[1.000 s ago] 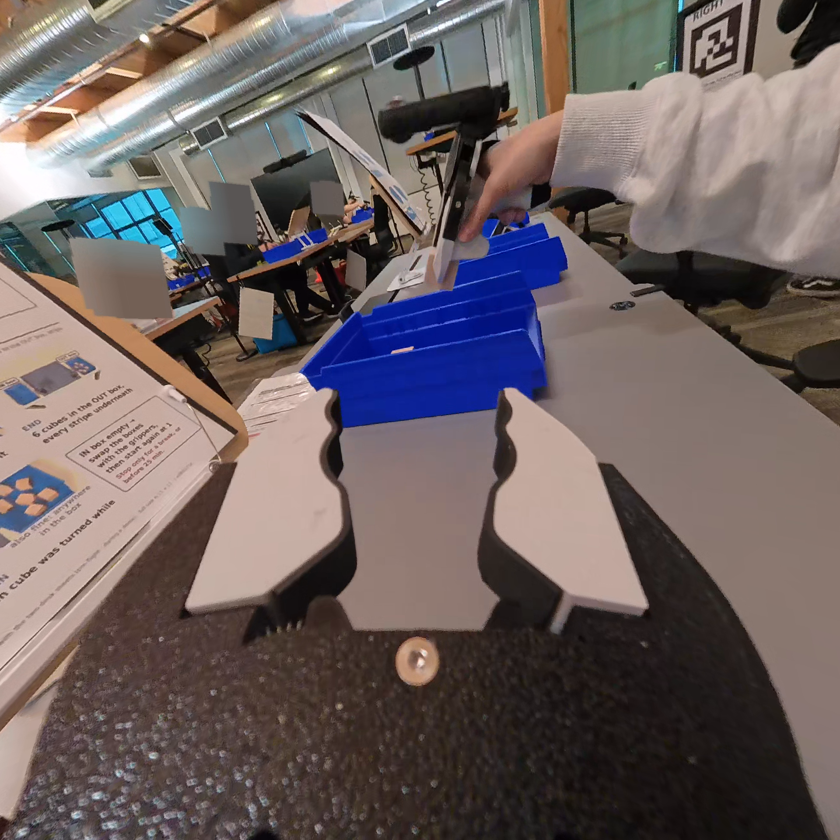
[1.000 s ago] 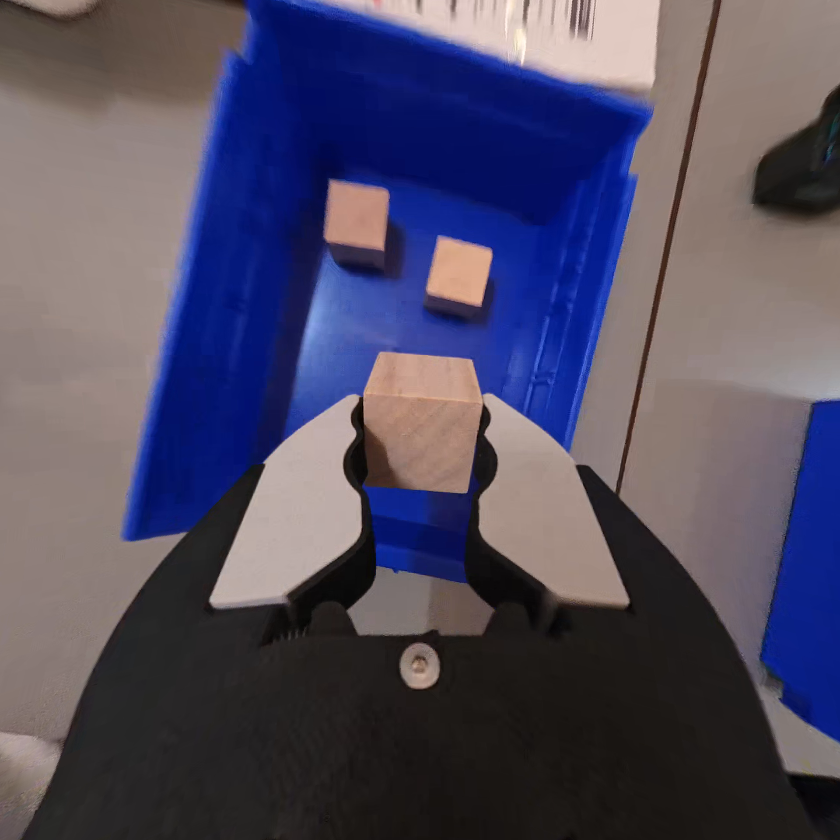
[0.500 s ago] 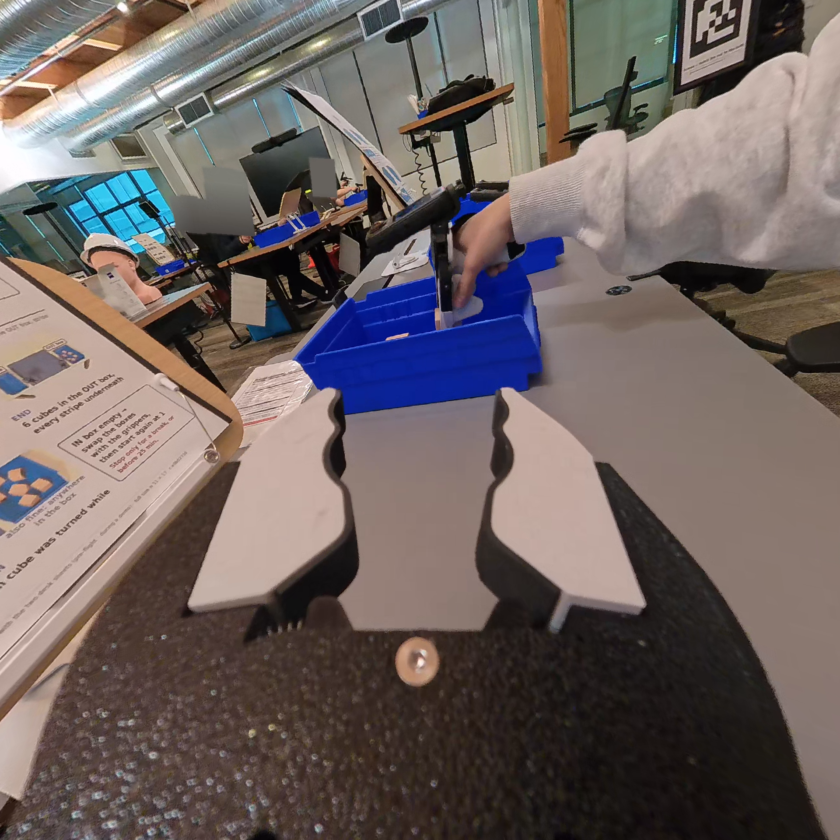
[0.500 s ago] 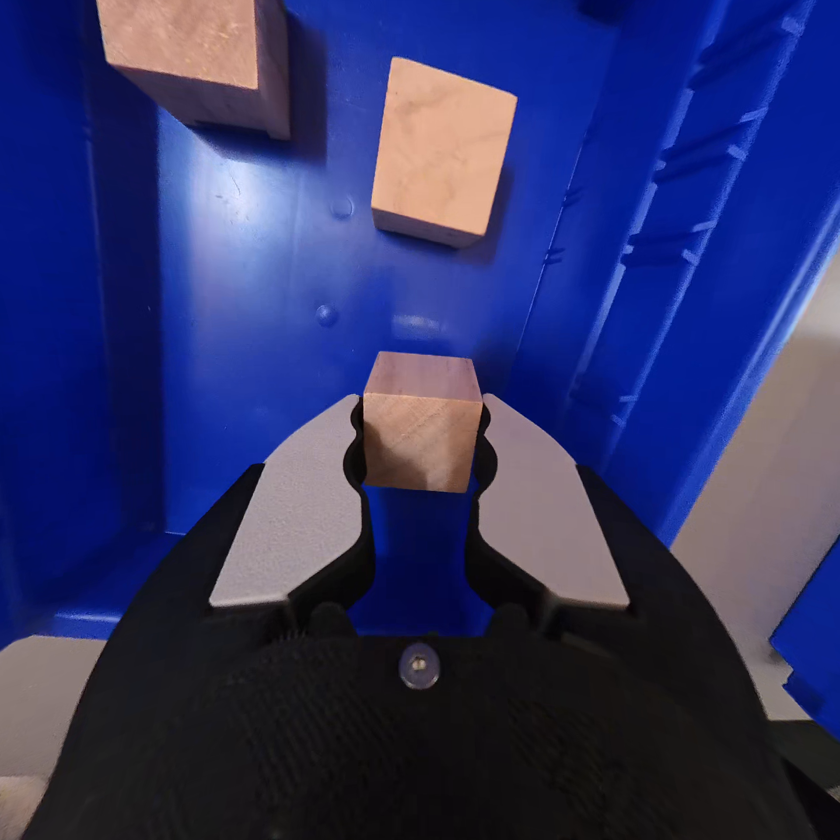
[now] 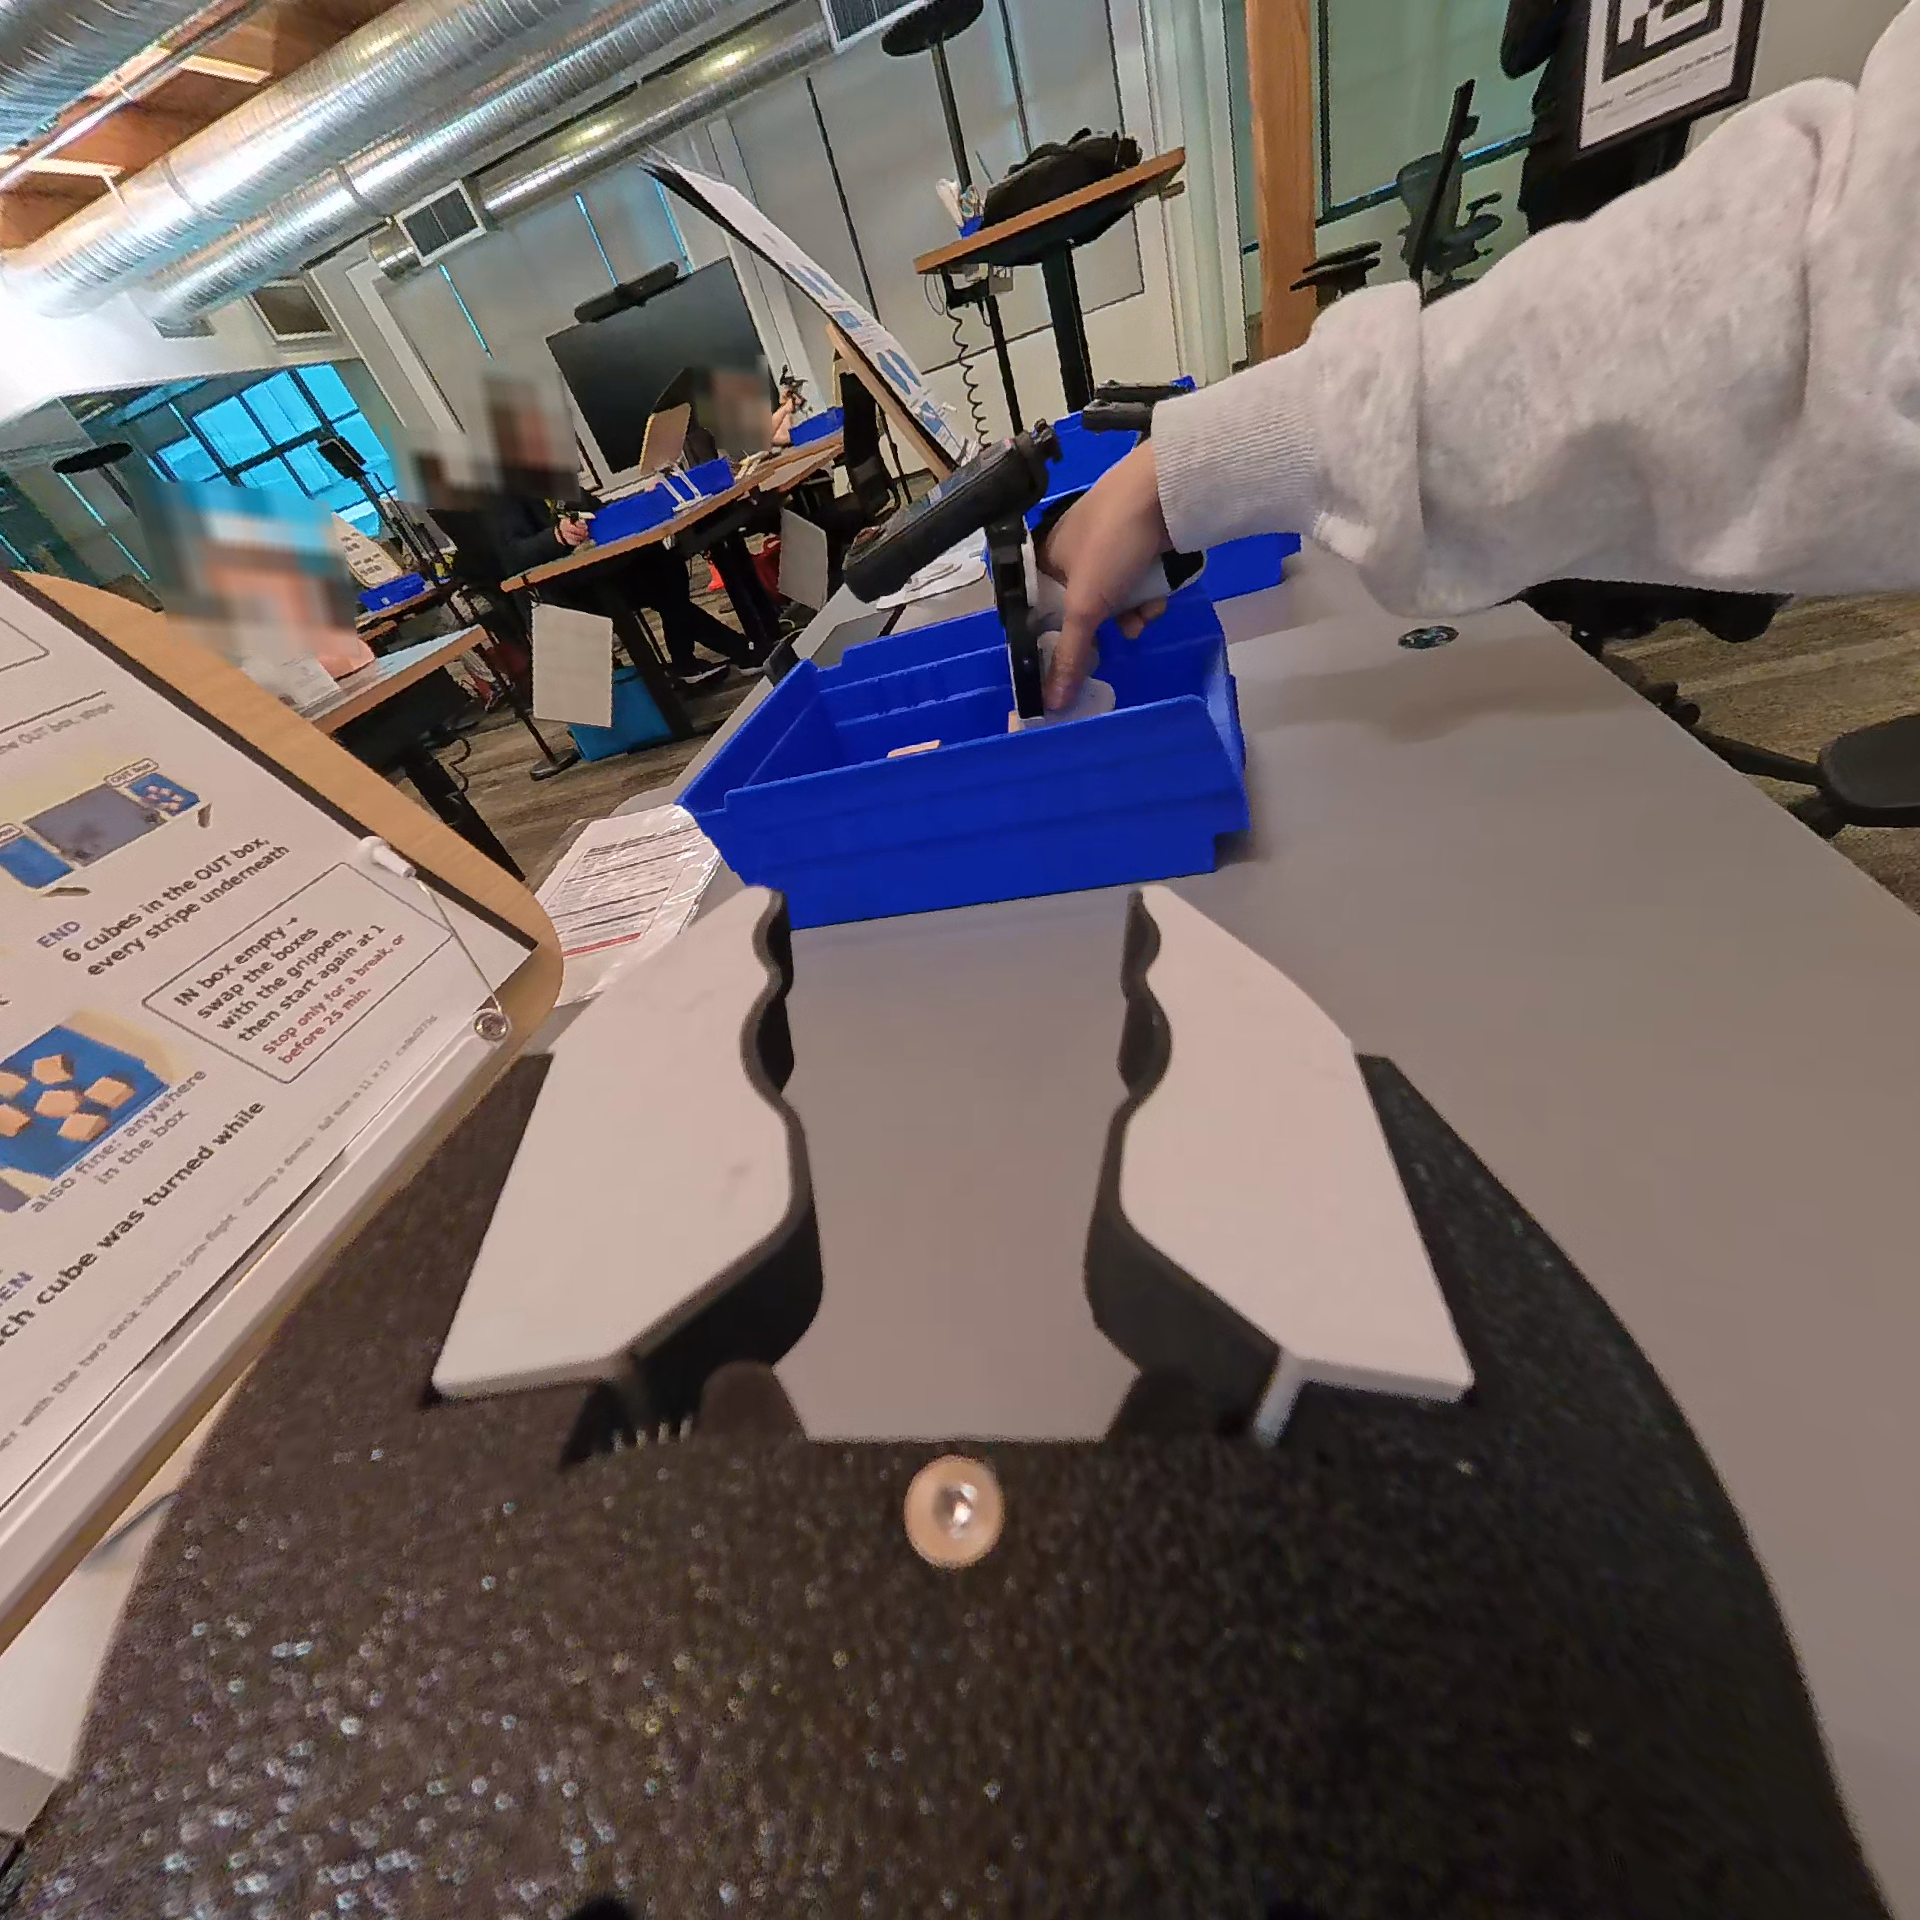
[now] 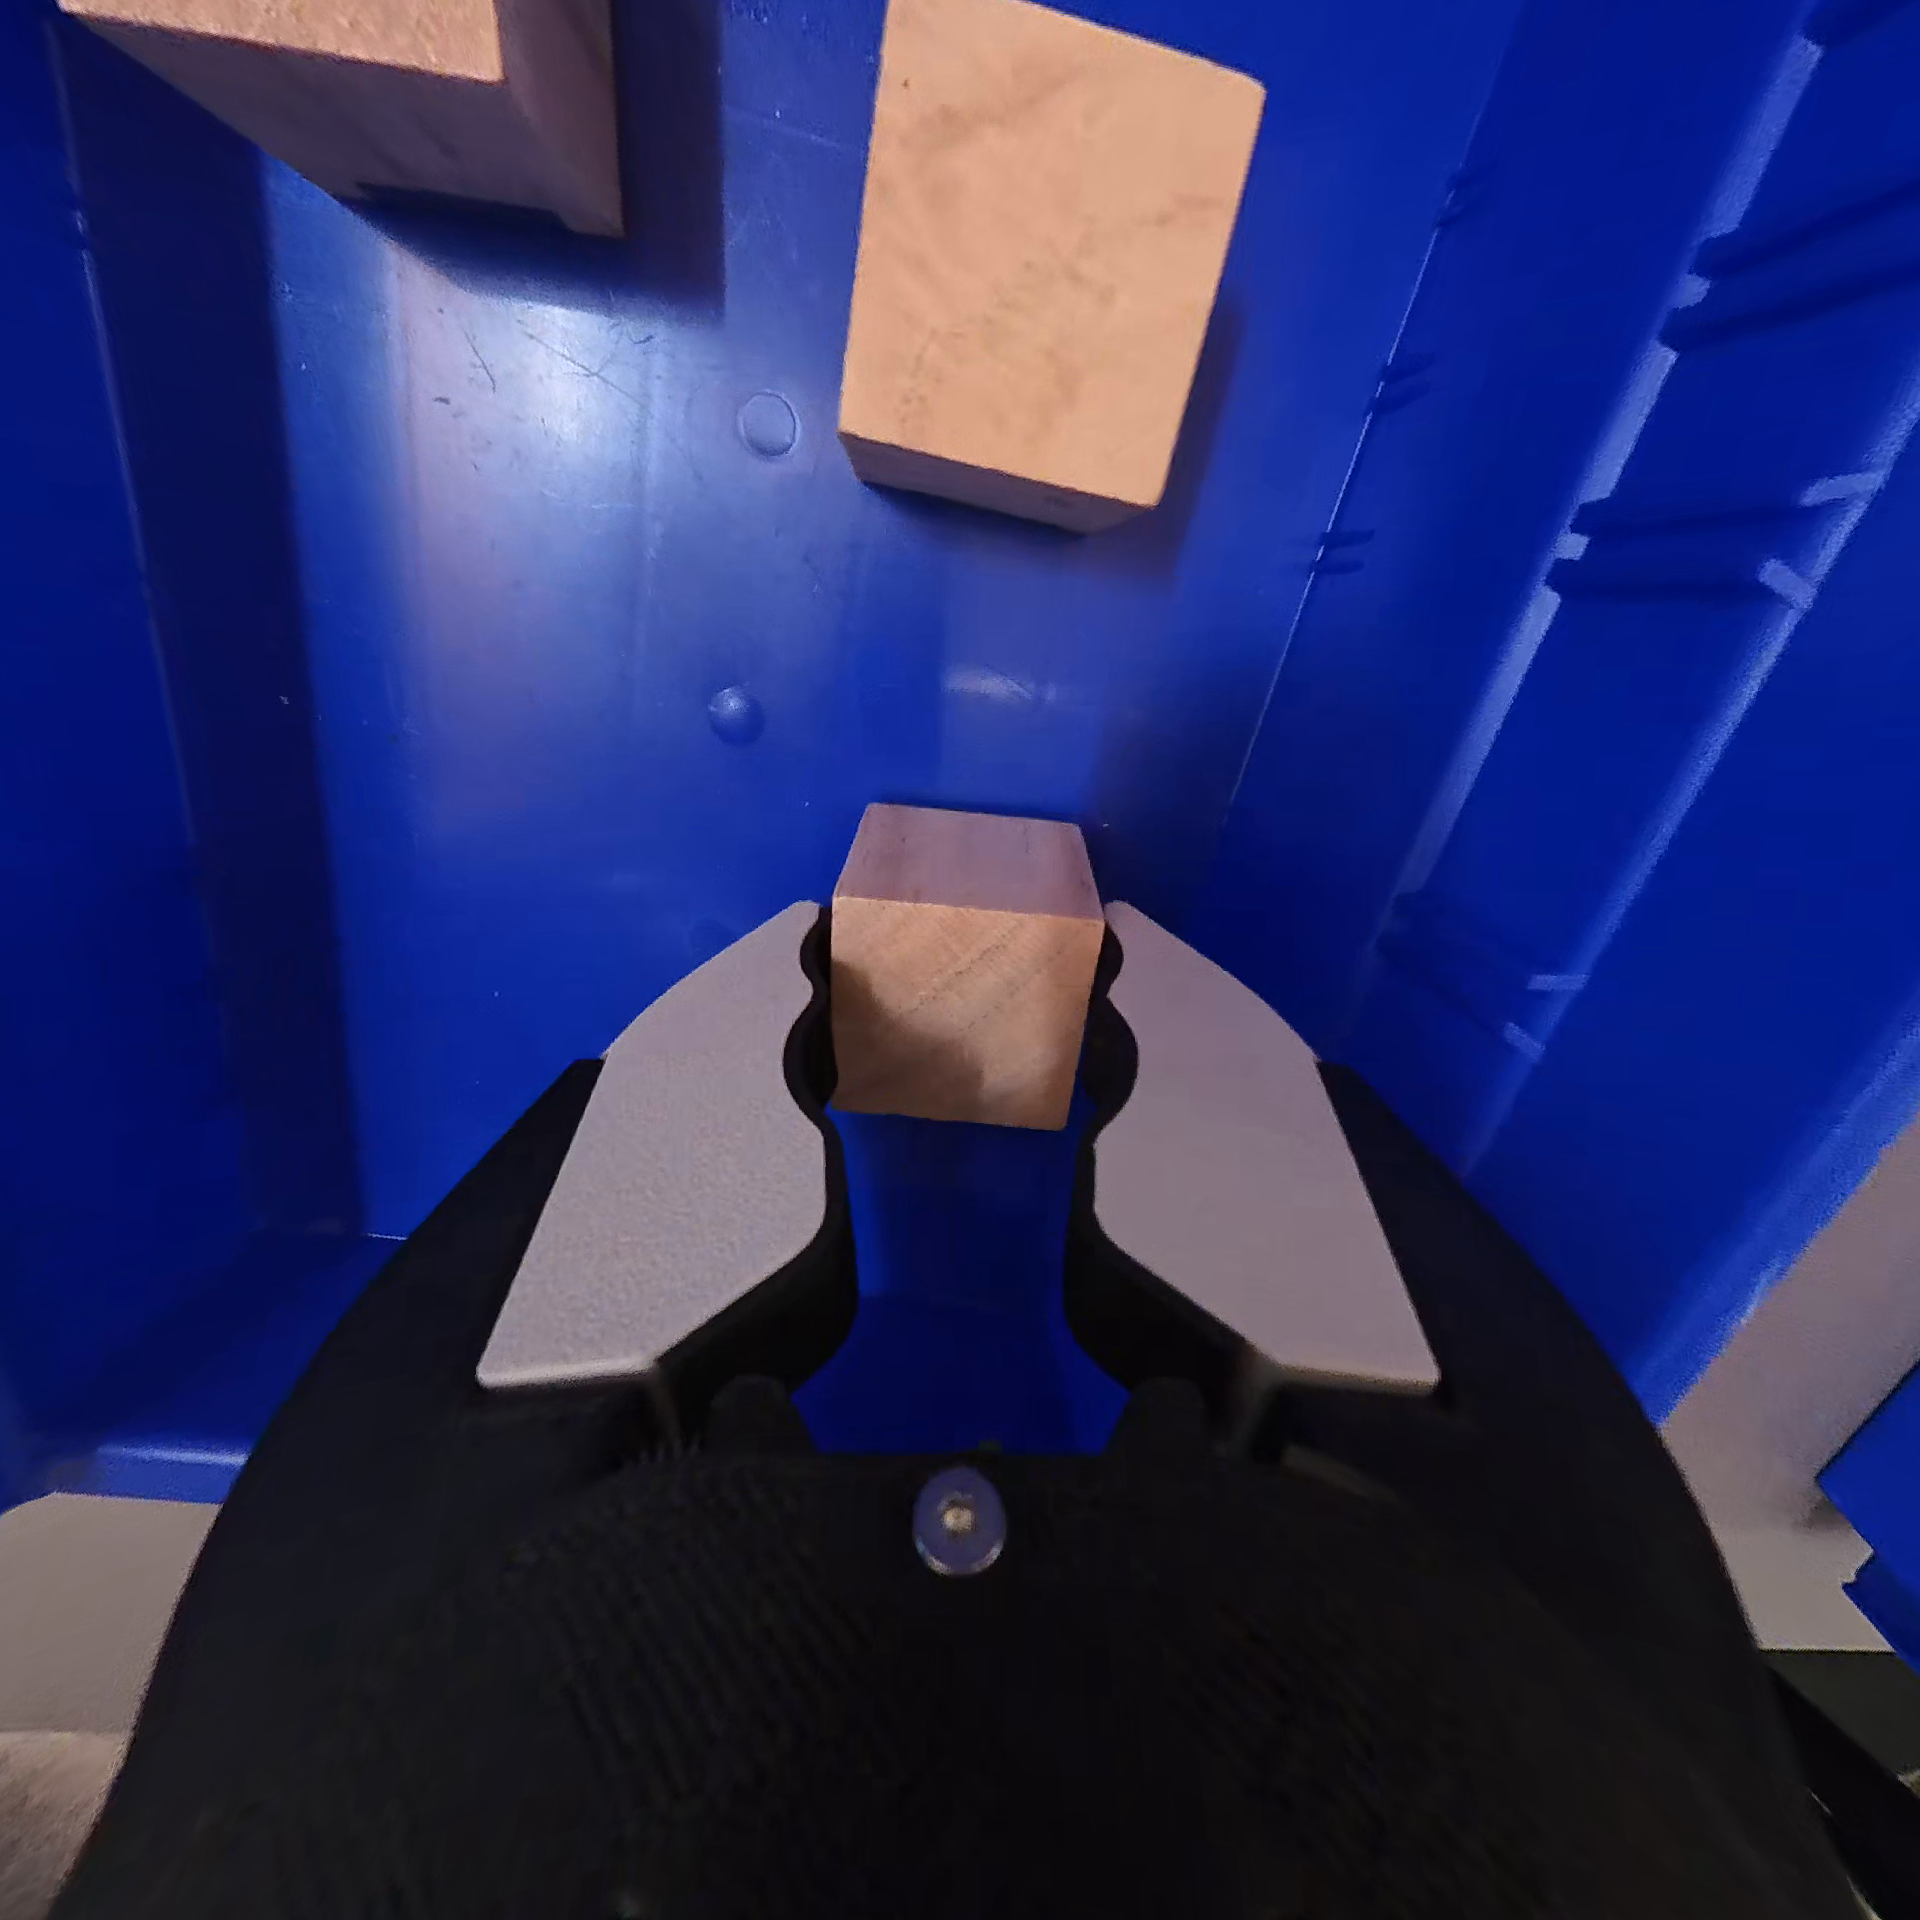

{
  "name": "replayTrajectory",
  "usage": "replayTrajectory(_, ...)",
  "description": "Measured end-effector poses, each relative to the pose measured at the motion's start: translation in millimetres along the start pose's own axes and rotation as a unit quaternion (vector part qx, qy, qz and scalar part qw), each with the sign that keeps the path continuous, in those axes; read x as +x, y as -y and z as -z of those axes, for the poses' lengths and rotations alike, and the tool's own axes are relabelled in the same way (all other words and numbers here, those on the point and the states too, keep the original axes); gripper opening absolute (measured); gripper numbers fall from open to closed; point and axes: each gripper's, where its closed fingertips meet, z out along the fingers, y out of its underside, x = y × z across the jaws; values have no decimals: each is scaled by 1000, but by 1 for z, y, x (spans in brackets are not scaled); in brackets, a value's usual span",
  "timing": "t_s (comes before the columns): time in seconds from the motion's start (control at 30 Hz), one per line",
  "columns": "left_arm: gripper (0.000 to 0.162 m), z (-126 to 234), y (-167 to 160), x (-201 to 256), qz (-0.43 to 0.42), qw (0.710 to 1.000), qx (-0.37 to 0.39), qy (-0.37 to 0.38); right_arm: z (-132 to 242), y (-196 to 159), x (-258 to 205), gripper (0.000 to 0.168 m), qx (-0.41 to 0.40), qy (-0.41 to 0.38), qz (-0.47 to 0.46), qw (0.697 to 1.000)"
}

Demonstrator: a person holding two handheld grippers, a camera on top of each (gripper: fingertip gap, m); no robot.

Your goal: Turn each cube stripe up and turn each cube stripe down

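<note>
My right gripper point(image 6: 966, 935) is shut on a plain wooden cube point(image 6: 964, 997) and holds it low inside a blue bin point(image 6: 468, 831), close to the floor near the right wall. No stripe shows on the cube's visible faces. Two other wooden cubes lie on the bin floor beyond it, one ahead point(image 6: 1049, 301) and one at the far left point(image 6: 364, 94). My left gripper point(image 5: 951, 935) is open and empty, low over the grey table point(image 5: 1558, 987), short of the same blue bin point(image 5: 987, 821). In the left wrist view the right gripper point(image 5: 1029, 696) reaches down into that bin.
An instruction board point(image 5: 187, 935) on a wooden stand leans at the left of my left gripper. A paper sheet point(image 5: 623, 883) lies beside the bin. A second blue bin point(image 5: 1247, 551) stands farther back; its corner shows in the right wrist view point(image 6: 1881, 1496). A person's white sleeve point(image 5: 1610, 395) crosses above.
My right gripper has gone down into the blue bin with the cube, and now the cube is near the floor. My left gripper has stayed open in about the same place.
</note>
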Motion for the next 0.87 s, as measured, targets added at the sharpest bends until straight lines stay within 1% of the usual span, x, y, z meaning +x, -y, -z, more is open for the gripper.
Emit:
replayTrajectory(0.03, 60, 0, 0, 1, 0, 1000, 0, -2, 1, 1, -2, 47, 2, 3, 3, 1000)
replayTrajectory(0.07, 60, 0, 1, 1, 0, 1000, 2, -2, 3, 3, -4, 49, 6, 5, 8, 1000)
replayTrajectory(0.1, 61, 1, 3, 0, 0, 1000, 6, 1, 5, 5, -3, 58, 13, -1, 13, 1000)
replayTrajectory(0.17, 63, 3, 7, -4, 1, 1000, 13, 12, 14, 9, -2, 68, 28, -14, 25, 999)
replayTrajectory(0.3, 64, 13, 14, -15, 10, 999, 18, 43, 49, 22, 2, 89, 90, -61, 38, 993)
replayTrajectory(0.37, 63, 22, 20, -23, 13, 998, 18, 67, 71, 28, -3, 92, 134, -65, 39, 988)
replayTrajectory(0.47, 63, 42, 32, -36, 28, 993, 19, 116, 107, 36, -19, 92, 207, -52, 34, 976)
replayTrajectory(0.57, 64, 73, 39, -49, 35, 983, 3, 179, 143, 43, -63, 92, 297, 20, 54, 953)
replayTrajectory(0.67, 64, 114, 37, -57, 23, 972, -44, 228, 167, 38, -119, 88, 348, 101, 91, 928)
replayTrajectory(0.77, 65, 165, 20, -70, 20, 954, -129, 269, 173, 26, -176, 86, 364, 164, 140, 906)
replayTrajectory(0.87, 65, 222, -4, -83, 27, 928, -227, 295, 168, 12, -229, 86, 370, 216, 182, 885)
